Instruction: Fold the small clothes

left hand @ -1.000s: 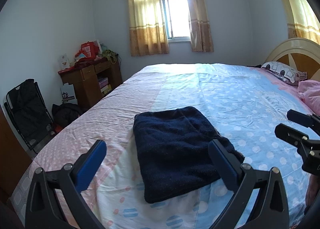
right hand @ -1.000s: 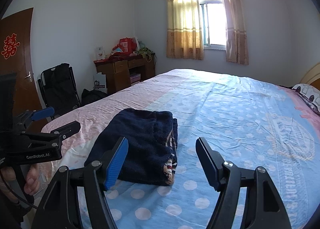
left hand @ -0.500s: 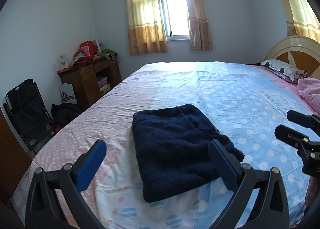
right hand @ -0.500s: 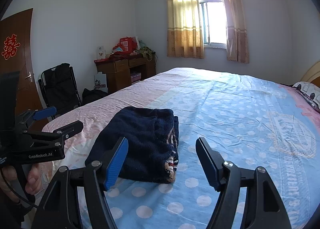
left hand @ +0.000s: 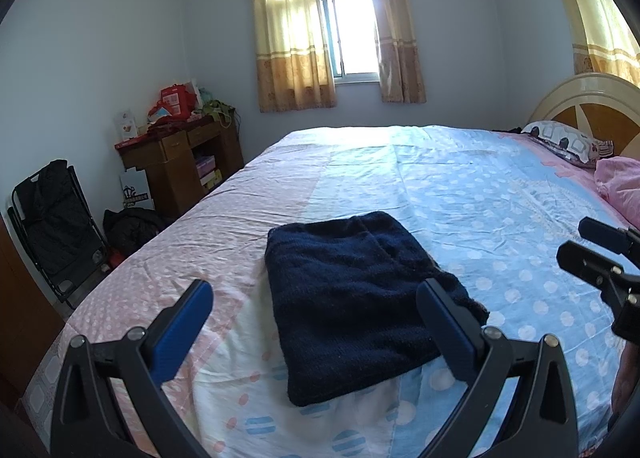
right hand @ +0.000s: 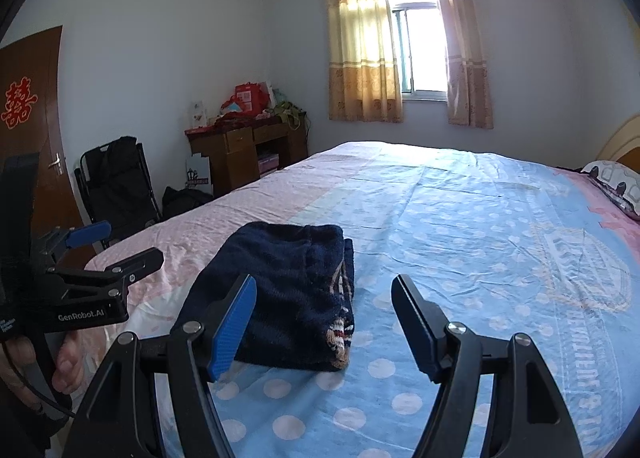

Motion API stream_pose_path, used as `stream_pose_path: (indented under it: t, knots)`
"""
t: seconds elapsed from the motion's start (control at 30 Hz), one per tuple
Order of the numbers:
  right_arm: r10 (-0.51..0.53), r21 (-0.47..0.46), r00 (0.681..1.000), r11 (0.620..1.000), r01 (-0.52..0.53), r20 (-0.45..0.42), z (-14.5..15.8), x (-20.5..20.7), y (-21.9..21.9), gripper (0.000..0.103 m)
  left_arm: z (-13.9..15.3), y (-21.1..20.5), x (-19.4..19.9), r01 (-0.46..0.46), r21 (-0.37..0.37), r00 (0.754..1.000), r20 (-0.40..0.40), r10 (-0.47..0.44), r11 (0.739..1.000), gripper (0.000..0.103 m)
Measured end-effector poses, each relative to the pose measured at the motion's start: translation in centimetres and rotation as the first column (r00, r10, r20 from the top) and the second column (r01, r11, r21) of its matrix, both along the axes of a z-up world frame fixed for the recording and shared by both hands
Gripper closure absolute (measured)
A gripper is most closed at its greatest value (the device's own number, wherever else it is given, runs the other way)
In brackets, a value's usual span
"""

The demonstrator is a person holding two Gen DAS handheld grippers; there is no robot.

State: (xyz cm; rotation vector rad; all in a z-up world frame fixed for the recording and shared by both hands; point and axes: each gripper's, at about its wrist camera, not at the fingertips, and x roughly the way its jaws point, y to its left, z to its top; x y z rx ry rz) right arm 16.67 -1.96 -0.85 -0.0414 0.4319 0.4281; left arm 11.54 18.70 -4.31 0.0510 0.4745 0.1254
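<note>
Cloth (left hand: 352, 306) first: a dark navy garment lies folded flat on the bed (left hand: 460, 186), near its foot edge, where the pink side of the dotted sheet meets the blue. From my right wrist view I see the cloth (right hand: 296, 290) stacked in layers, a striped trim showing at its right edge. My left gripper (left hand: 316, 322) hangs above the bed with its fingers (left hand: 182, 322) spread wide and holding nothing; the cloth lies beyond and between them, untouched. My right gripper (right hand: 324, 322) is likewise spread wide and empty, the cloth just past its left finger. In the left view the right gripper (left hand: 600, 254) shows at the far right edge, well apart from the cloth. A pillow (left hand: 564, 142) sits by the headboard, and a desk (right hand: 244, 150) stands against the far wall under the window (right hand: 416, 34).
</note>
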Motion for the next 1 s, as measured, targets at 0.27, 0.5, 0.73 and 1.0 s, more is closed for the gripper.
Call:
stream_pose_path:
  t: [0.27, 0.5, 0.73, 1.0]
  knots:
    - [-0.004, 0.015, 1.000, 1.000, 0.004, 0.012, 0.23, -0.15, -0.42, 0.032, 0.22, 0.13, 0.11, 0.001, 0.011, 1.000, -0.010, -0.001, 1.000, 0.000]
    - [-0.003, 0.018, 1.000, 1.000, 0.002, 0.016, 0.24, -0.22, -0.57, 0.032, 0.63, 0.47, -0.14, -0.013, 0.007, 1.000, 0.007, 0.013, 1.000, 0.000]
    - [0.004, 0.015, 1.000, 1.000, -0.005, 0.012, 0.19, -0.26, -0.49, 0.032, 0.62, 0.74, -0.13, -0.031, 0.006, 0.999, 0.023, 0.031, 0.999, 0.000]
    - [0.009, 0.009, 1.000, 1.000, -0.009, -0.004, -0.17, 0.15, -0.47, 0.032, 0.52, 0.92, -0.10, -0.024, -0.001, 0.999, 0.028, 0.024, 1.000, 0.000]
